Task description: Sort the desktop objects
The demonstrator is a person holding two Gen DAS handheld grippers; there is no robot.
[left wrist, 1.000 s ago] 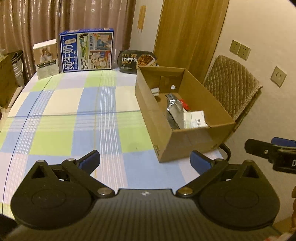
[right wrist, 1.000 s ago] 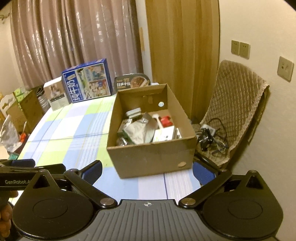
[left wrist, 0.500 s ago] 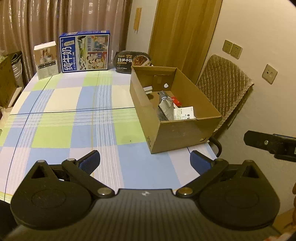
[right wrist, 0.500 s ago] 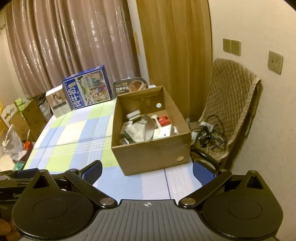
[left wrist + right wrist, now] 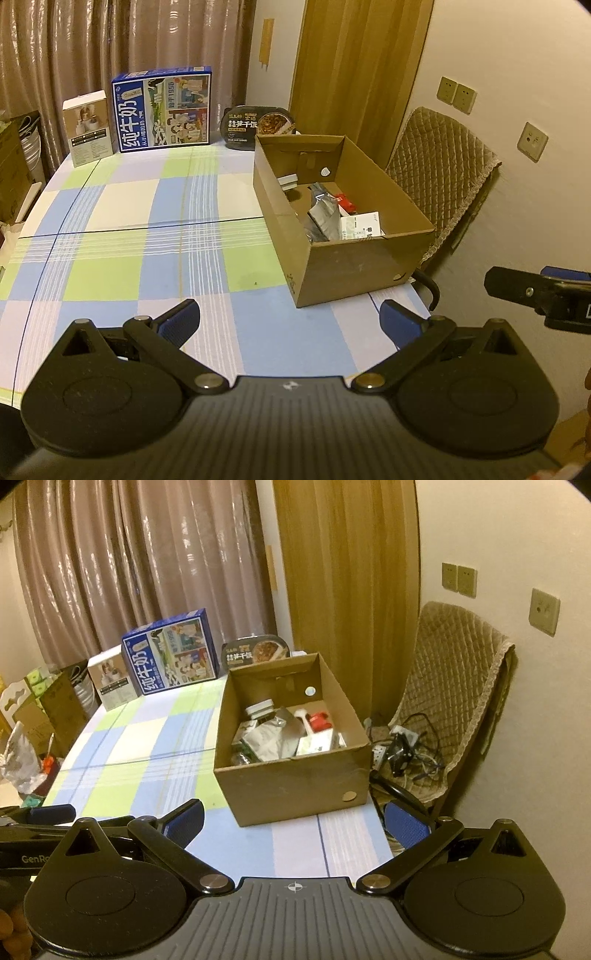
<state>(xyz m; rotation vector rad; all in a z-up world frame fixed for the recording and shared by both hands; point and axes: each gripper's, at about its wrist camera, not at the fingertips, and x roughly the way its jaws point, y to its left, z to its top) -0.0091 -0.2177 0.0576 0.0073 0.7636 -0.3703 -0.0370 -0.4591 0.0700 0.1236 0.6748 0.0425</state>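
Observation:
An open cardboard box (image 5: 354, 266) (image 5: 295, 786) stands at the right side of the checked tablecloth (image 5: 147, 229) (image 5: 140, 753). Inside it lie a silver pouch (image 5: 269, 738), a white carton (image 5: 360, 227) (image 5: 317, 744), a red item (image 5: 318, 720) and several other small packs. My left gripper (image 5: 290, 319) hangs open and empty over the near edge of the table, short of the box. My right gripper (image 5: 293, 818) is open and empty too, in front of the box's near wall. Each gripper shows at the edge of the other's view.
Along the far edge stand a blue milk carton (image 5: 162, 109) (image 5: 171, 651), a small white box (image 5: 88, 127) (image 5: 110, 681) and a black instant-rice tray (image 5: 258, 125) (image 5: 255, 651). A quilted chair (image 5: 439, 177) (image 5: 450, 690) holding cables (image 5: 402, 749) is right of the table. Cartons and bags (image 5: 33, 731) sit left.
Both grippers have pulled back and up from the box, which looks smaller and farther now. Their jaws stay open and empty. Nothing on the table has moved.

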